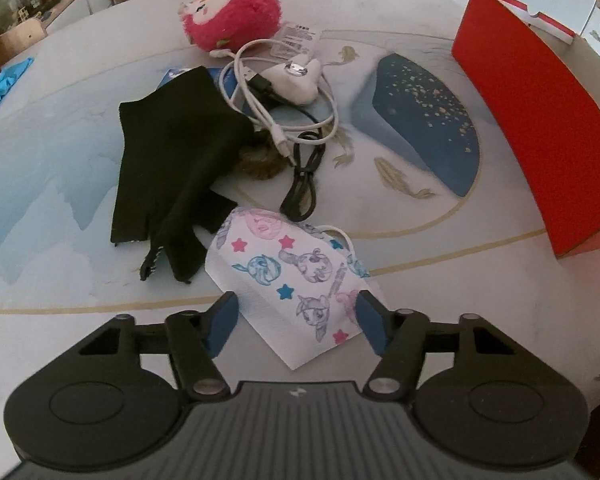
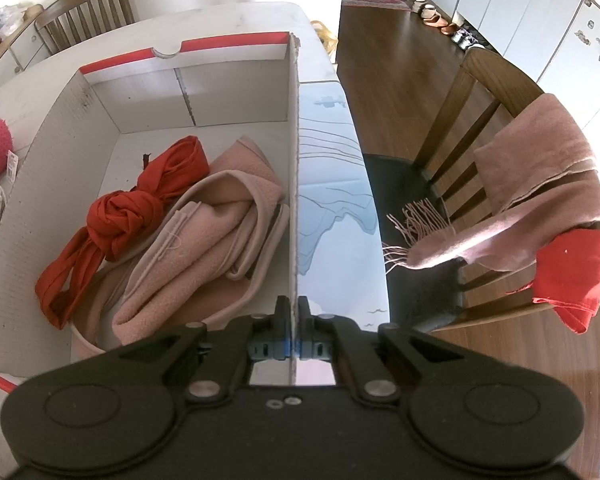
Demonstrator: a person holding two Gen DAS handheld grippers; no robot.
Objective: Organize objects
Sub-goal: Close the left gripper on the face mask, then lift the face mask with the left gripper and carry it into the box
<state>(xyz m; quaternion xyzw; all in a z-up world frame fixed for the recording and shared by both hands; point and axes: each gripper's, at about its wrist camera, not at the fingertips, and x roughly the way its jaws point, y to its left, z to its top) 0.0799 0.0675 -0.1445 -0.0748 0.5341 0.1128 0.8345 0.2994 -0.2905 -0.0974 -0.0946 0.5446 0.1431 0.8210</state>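
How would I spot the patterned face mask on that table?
Start at the red box on the table's right, then look left to the pile beside the black glove. The face mask lies nearest the open left gripper, the only white item printed with cartoon ponies and stars.

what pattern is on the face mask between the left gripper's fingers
White face mask with cartoon ponies and pink and blue stars; clearest in the left wrist view.
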